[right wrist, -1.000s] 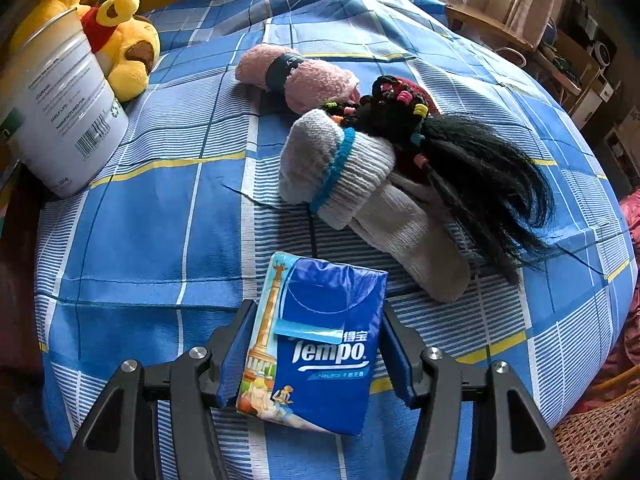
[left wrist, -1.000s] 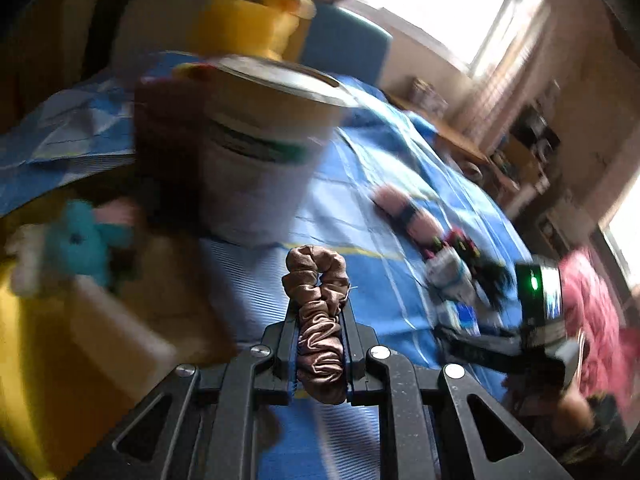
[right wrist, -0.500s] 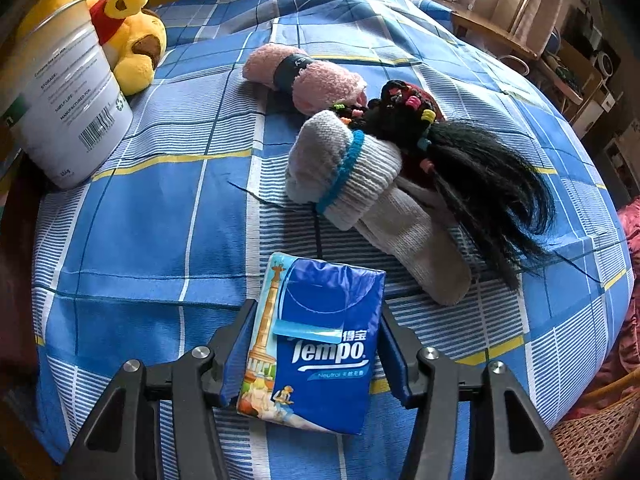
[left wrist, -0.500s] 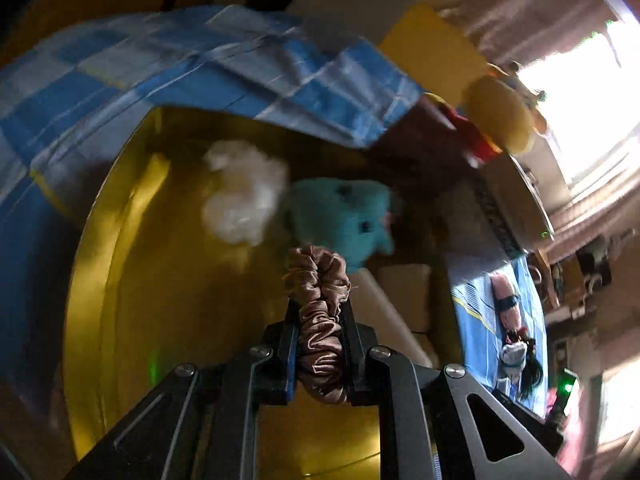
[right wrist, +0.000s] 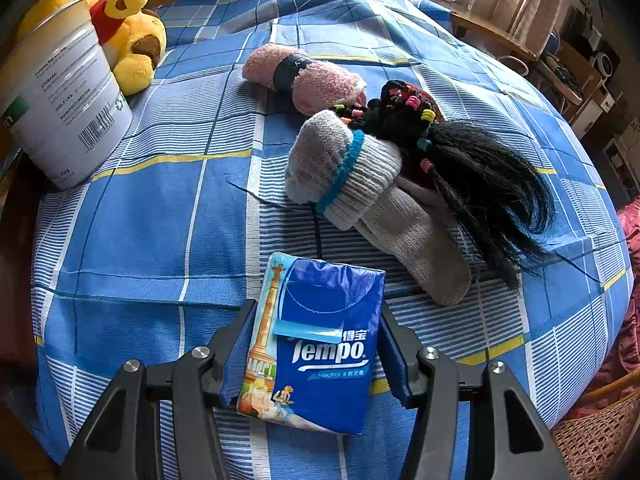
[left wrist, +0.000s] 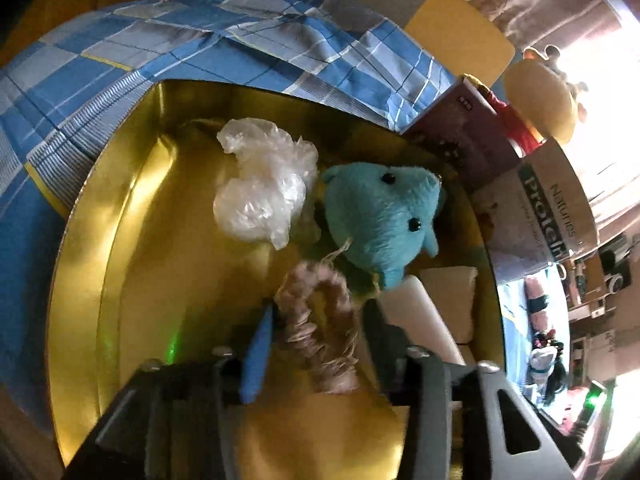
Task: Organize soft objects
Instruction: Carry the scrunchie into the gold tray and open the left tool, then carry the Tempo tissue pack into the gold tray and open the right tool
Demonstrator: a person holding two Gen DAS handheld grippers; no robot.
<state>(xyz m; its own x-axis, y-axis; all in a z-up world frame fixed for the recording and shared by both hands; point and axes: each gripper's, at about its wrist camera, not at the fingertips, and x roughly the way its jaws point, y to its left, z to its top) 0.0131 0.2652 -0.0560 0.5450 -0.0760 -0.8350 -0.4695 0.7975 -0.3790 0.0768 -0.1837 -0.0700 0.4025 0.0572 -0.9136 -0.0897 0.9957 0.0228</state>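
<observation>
Scrunchie let go over the yellow tin

Release is the news: the left gripper (left wrist: 316,344) has just been opening, and the pink scrunchie (left wrist: 316,320), clamped half a second ago, now sits loose between the parted fingers above the yellow tin (left wrist: 104,240). Judging by that, one soft item is nearly stowed beside the teal plush (left wrist: 380,216) and the crumpled plastic bag (left wrist: 264,184).

Only the right wrist view shows what remains on the bed (right wrist: 140,220): rolled socks (right wrist: 344,168), a pink roll (right wrist: 312,76), a black hairpiece (right wrist: 480,176). There the right gripper (right wrist: 312,356) is unchanged, its fingers closed on the tissue pack (right wrist: 320,340).
</observation>
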